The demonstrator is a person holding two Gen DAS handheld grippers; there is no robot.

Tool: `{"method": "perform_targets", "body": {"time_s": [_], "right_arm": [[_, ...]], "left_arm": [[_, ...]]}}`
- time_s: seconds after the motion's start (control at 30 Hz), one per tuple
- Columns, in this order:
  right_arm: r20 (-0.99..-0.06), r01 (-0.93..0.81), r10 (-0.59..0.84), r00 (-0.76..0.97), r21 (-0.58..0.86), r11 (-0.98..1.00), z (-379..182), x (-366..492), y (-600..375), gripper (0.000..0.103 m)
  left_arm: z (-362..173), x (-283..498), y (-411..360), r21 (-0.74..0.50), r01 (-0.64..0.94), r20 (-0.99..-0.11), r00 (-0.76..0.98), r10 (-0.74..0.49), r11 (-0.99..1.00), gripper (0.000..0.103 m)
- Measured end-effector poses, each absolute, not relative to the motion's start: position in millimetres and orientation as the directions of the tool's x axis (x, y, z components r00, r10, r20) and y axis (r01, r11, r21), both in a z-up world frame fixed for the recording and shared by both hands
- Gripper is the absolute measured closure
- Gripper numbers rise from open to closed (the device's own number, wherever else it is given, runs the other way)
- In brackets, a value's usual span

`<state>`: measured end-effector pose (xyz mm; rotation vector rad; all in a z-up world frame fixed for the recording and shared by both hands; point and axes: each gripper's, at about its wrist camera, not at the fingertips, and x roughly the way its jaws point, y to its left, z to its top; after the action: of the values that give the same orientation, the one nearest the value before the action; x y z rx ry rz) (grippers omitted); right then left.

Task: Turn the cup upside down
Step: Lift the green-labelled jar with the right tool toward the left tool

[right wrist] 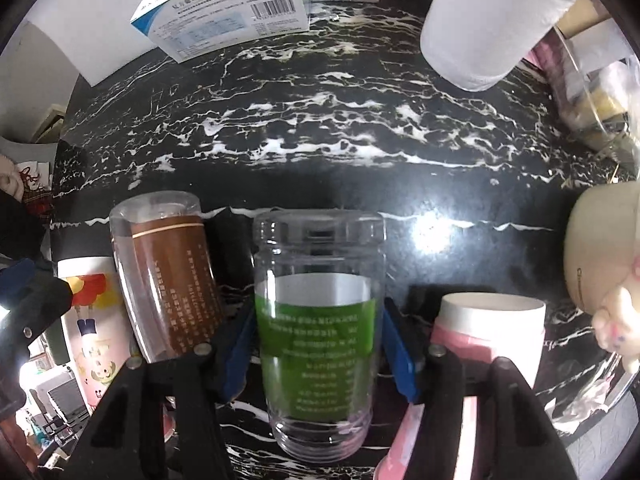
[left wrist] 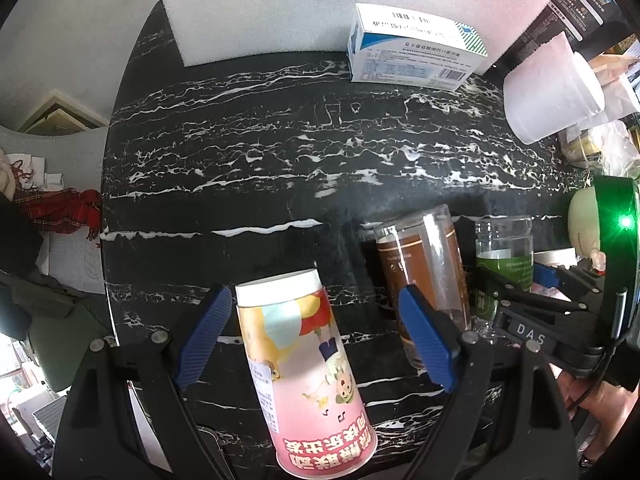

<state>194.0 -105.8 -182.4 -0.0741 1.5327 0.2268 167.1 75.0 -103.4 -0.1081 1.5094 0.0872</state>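
Note:
A pink cartoon paper cup [left wrist: 304, 364] stands upside down on the black marble table [left wrist: 280, 152], between the blue pads of my left gripper [left wrist: 316, 336]. The jaws are wide apart and do not touch it. In the right wrist view a clear plastic cup with a green label [right wrist: 320, 328] stands upside down between the blue pads of my right gripper [right wrist: 320, 344]. The pads sit close at both sides of it; contact is unclear. A clear cup with a brown label [right wrist: 168, 280] stands inverted to its left, also in the left wrist view [left wrist: 424, 276].
A blue-and-white box [left wrist: 416, 48] and white foam board [left wrist: 280, 4] stand at the back. A frosted white cup [right wrist: 492, 20] lies at the back right. Another pink-and-white cup [right wrist: 492, 328] stands right of my right gripper. A doll figure [right wrist: 604, 268] and clutter fill the right edge.

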Motion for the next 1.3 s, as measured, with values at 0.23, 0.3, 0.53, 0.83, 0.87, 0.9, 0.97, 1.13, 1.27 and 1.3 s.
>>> {"method": "perform_targets", "body": {"time_s": [0.23, 0.3, 0.53, 0.83, 0.87, 0.9, 0.97, 1.13, 1.27, 1.3], "right_arm": [[-0.994, -0.207, 0.103, 0.025, 0.096, 0.974, -176.9, 180.1, -100.5, 0.044], [-0.994, -0.207, 0.104, 0.033, 0.095, 0.974, -165.9, 170.4, -101.8, 0.044], [-0.991, -0.214, 0.114, 0.064, 0.098, 0.972, -132.2, 150.5, -111.2, 0.044], [-0.985, -0.216, 0.12, 0.121, 0.092, 0.972, -96.1, 101.1, -117.6, 0.044], [-0.984, -0.215, 0.123, 0.125, 0.094, 0.972, -93.1, 93.2, -117.9, 0.044], [-0.984, -0.215, 0.126, 0.128, 0.097, 0.972, -95.7, 92.3, -118.9, 0.044], [-0.982, -0.218, 0.129, 0.134, 0.098, 0.971, -90.9, 81.7, -119.7, 0.044], [-0.98, -0.223, 0.135, 0.146, 0.1, 0.97, -85.9, 58.5, -119.1, 0.044], [-0.978, -0.225, 0.137, 0.154, 0.101, 0.969, -83.6, 40.2, -120.0, 0.044], [-0.978, -0.226, 0.137, 0.154, 0.1, 0.969, -83.9, 35.9, -120.2, 0.044]], "left_arm": [[-95.3, 158.4, 70.3, -0.018, -0.112, -0.997, 0.071, -0.01, 0.994, 0.018], [-90.9, 155.4, 69.0, -0.019, -0.108, -0.997, 0.078, -0.01, 0.994, 0.018], [-66.1, 132.1, 64.7, -0.018, -0.094, -0.993, 0.122, -0.006, 0.995, 0.018], [-34.2, 87.3, 58.4, -0.019, -0.067, -0.984, 0.175, -0.007, 0.998, 0.018], [-30.8, 81.4, 57.6, -0.02, -0.064, -0.983, 0.182, -0.008, 0.998, 0.018], [-27.8, 75.6, 56.7, -0.021, -0.063, -0.982, 0.187, -0.009, 0.998, 0.018], [-24.1, 66.3, 55.3, -0.026, -0.063, -0.981, 0.194, -0.013, 0.998, 0.018], [-16.2, 41.1, 53.4, -0.033, -0.061, -0.978, 0.207, -0.02, 0.998, 0.018], [-12.8, 23.6, 50.5, -0.033, -0.053, -0.976, 0.215, -0.021, 0.998, 0.018], [-13.0, 20.1, 50.1, -0.031, -0.051, -0.976, 0.215, -0.019, 0.998, 0.018]]}}
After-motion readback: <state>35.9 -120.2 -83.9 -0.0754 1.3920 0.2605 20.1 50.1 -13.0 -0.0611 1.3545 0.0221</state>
